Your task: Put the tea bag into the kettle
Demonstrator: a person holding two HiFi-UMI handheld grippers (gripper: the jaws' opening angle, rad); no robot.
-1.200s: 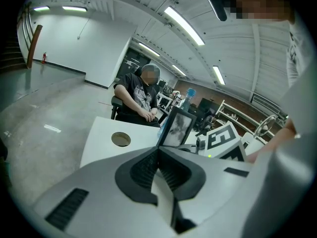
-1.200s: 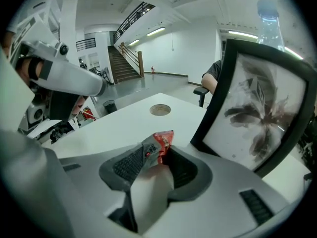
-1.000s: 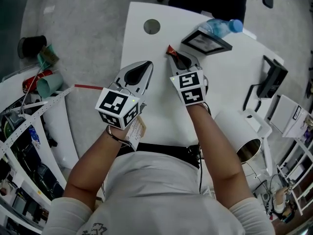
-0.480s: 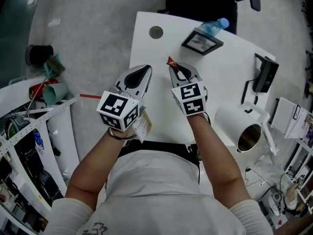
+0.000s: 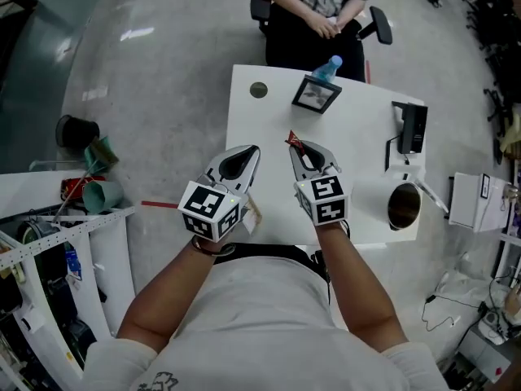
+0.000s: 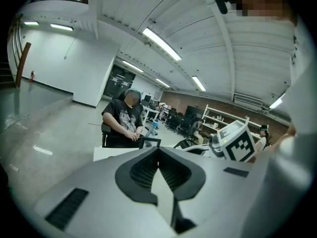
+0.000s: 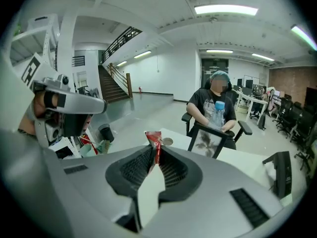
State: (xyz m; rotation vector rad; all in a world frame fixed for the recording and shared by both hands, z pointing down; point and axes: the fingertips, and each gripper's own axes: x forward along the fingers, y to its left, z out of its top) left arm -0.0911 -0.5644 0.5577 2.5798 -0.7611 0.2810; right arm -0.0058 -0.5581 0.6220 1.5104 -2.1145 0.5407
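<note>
A red tea bag packet (image 5: 291, 142) (image 7: 154, 142) sticks up from the tip of my right gripper (image 5: 295, 146) (image 7: 157, 151), which is shut on it above the white table (image 5: 269, 129). To its left my left gripper (image 5: 253, 151) (image 6: 158, 151) is held at the same height, shut with nothing between its jaws. The white kettle (image 5: 401, 205) lies on its side at the table's right edge, with its dark open mouth facing up toward the head view. It is well to the right of the right gripper and appears in neither gripper view.
At the table's far side are a framed picture (image 5: 316, 94) (image 7: 205, 142), a water bottle (image 5: 327, 68) and a seated person (image 5: 313, 6). A black device (image 5: 409, 127) stands right of them. Cups and shelving (image 5: 81, 186) crowd the floor on the left.
Both grippers have risen well above the table side by side, so the table looks smaller in the head view. The tea bag packet stays clamped in the right gripper.
</note>
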